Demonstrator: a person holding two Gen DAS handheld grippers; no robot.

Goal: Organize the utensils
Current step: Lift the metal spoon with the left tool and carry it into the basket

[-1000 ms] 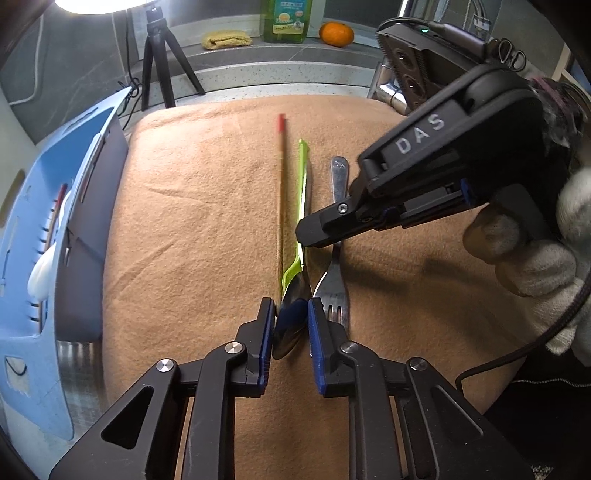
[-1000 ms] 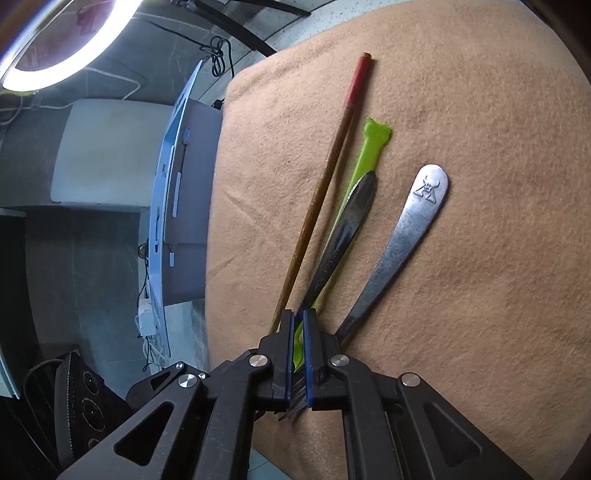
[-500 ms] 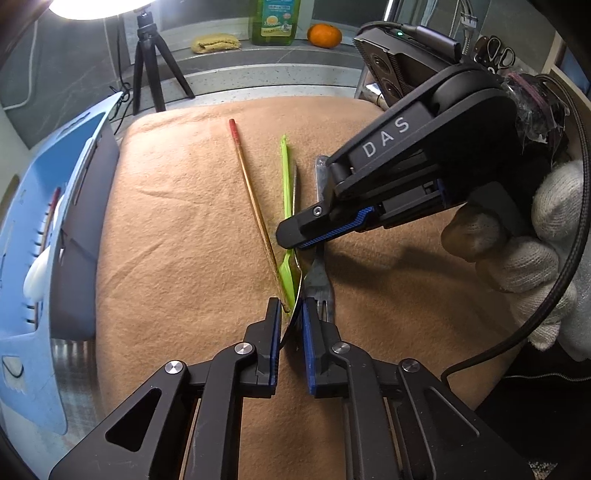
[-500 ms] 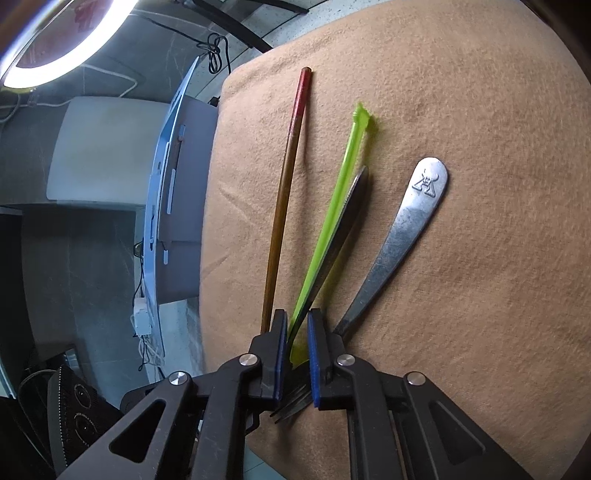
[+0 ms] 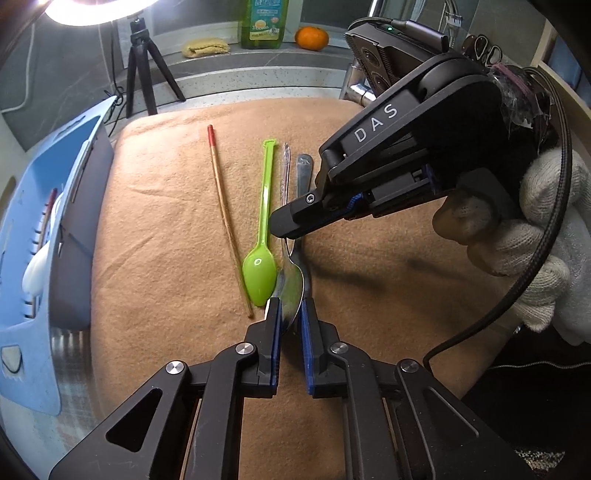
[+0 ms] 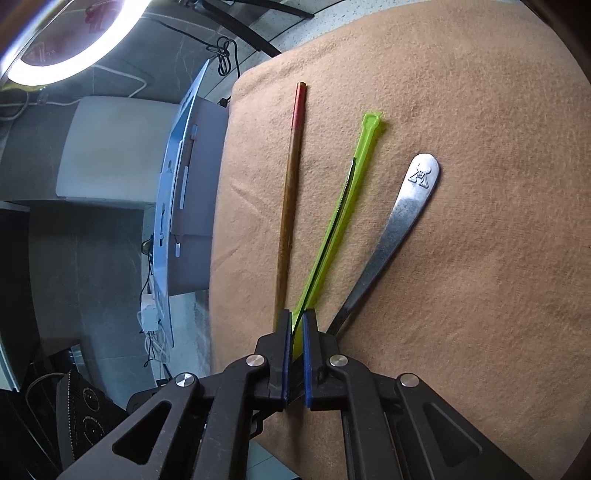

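A metal spoon is turned on its edge over the brown cloth. My left gripper is shut on its bowl. My right gripper, held by a gloved hand, sits on the spoon's neck; in the right wrist view its jaws are closing on that thin dark neck. A green plastic spoon lies flat just to the left, bowl up. Left of it lies a wooden chopstick with a red end. A metal fork lies to the right, its tines hidden.
A blue utensil rack holding a white spoon stands at the cloth's left edge. Behind the cloth are a tripod, a sponge, a green bottle, an orange and a tap.
The green spoon has come off the metal spoon and now lies flat beside it. The chopstick has swung left. The metal spoon has turned on edge, and my left jaws have narrowed onto its bowl.
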